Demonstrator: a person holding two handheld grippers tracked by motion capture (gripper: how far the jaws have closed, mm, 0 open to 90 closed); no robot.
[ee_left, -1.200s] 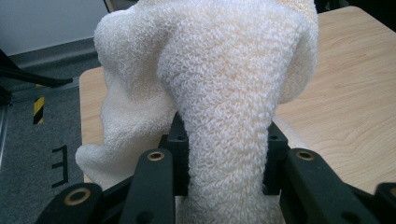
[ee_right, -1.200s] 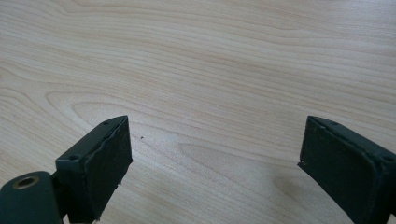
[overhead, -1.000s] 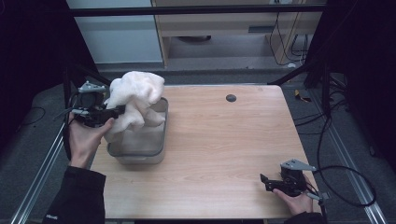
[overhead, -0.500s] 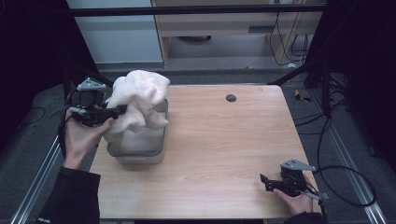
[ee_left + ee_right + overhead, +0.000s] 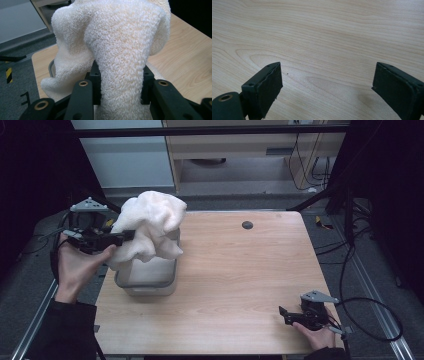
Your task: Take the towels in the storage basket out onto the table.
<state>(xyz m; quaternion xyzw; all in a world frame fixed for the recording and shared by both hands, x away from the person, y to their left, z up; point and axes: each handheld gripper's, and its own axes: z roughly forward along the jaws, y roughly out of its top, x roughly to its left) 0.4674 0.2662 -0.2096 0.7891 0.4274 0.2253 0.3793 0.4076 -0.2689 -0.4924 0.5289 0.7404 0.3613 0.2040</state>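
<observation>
Cream terry cloth is bunched between the jaws of the left tool (image 5: pixel 127 236), one towel (image 5: pixel 148 227) in all; in the left gripper view the two black jaws press in on a thick fold of the towel (image 5: pixel 120 57) from both sides, pinching it. The left hand (image 5: pixel 77 265) holds that tool level at the left edge of the counter (image 5: pixel 240 285), and the towel hangs from the jaws in a loose heap, its lower folds draping over and into the single grey metal tray (image 5: pixel 147 280) standing on the left part of the counter. How much of the towel rests on the tray floor cannot be told.

There are two tools. The right tool (image 5: pixel 284 312) lies low at the near right corner of the counter, in the right hand (image 5: pixel 317 335), well apart from towel and tray. In the right gripper view its jaws stand spread wide over bare pale wood (image 5: pixel 324 45) with nothing between them.

One small dark round spot (image 5: pixel 247 225) sits on the counter near its far edge.
</observation>
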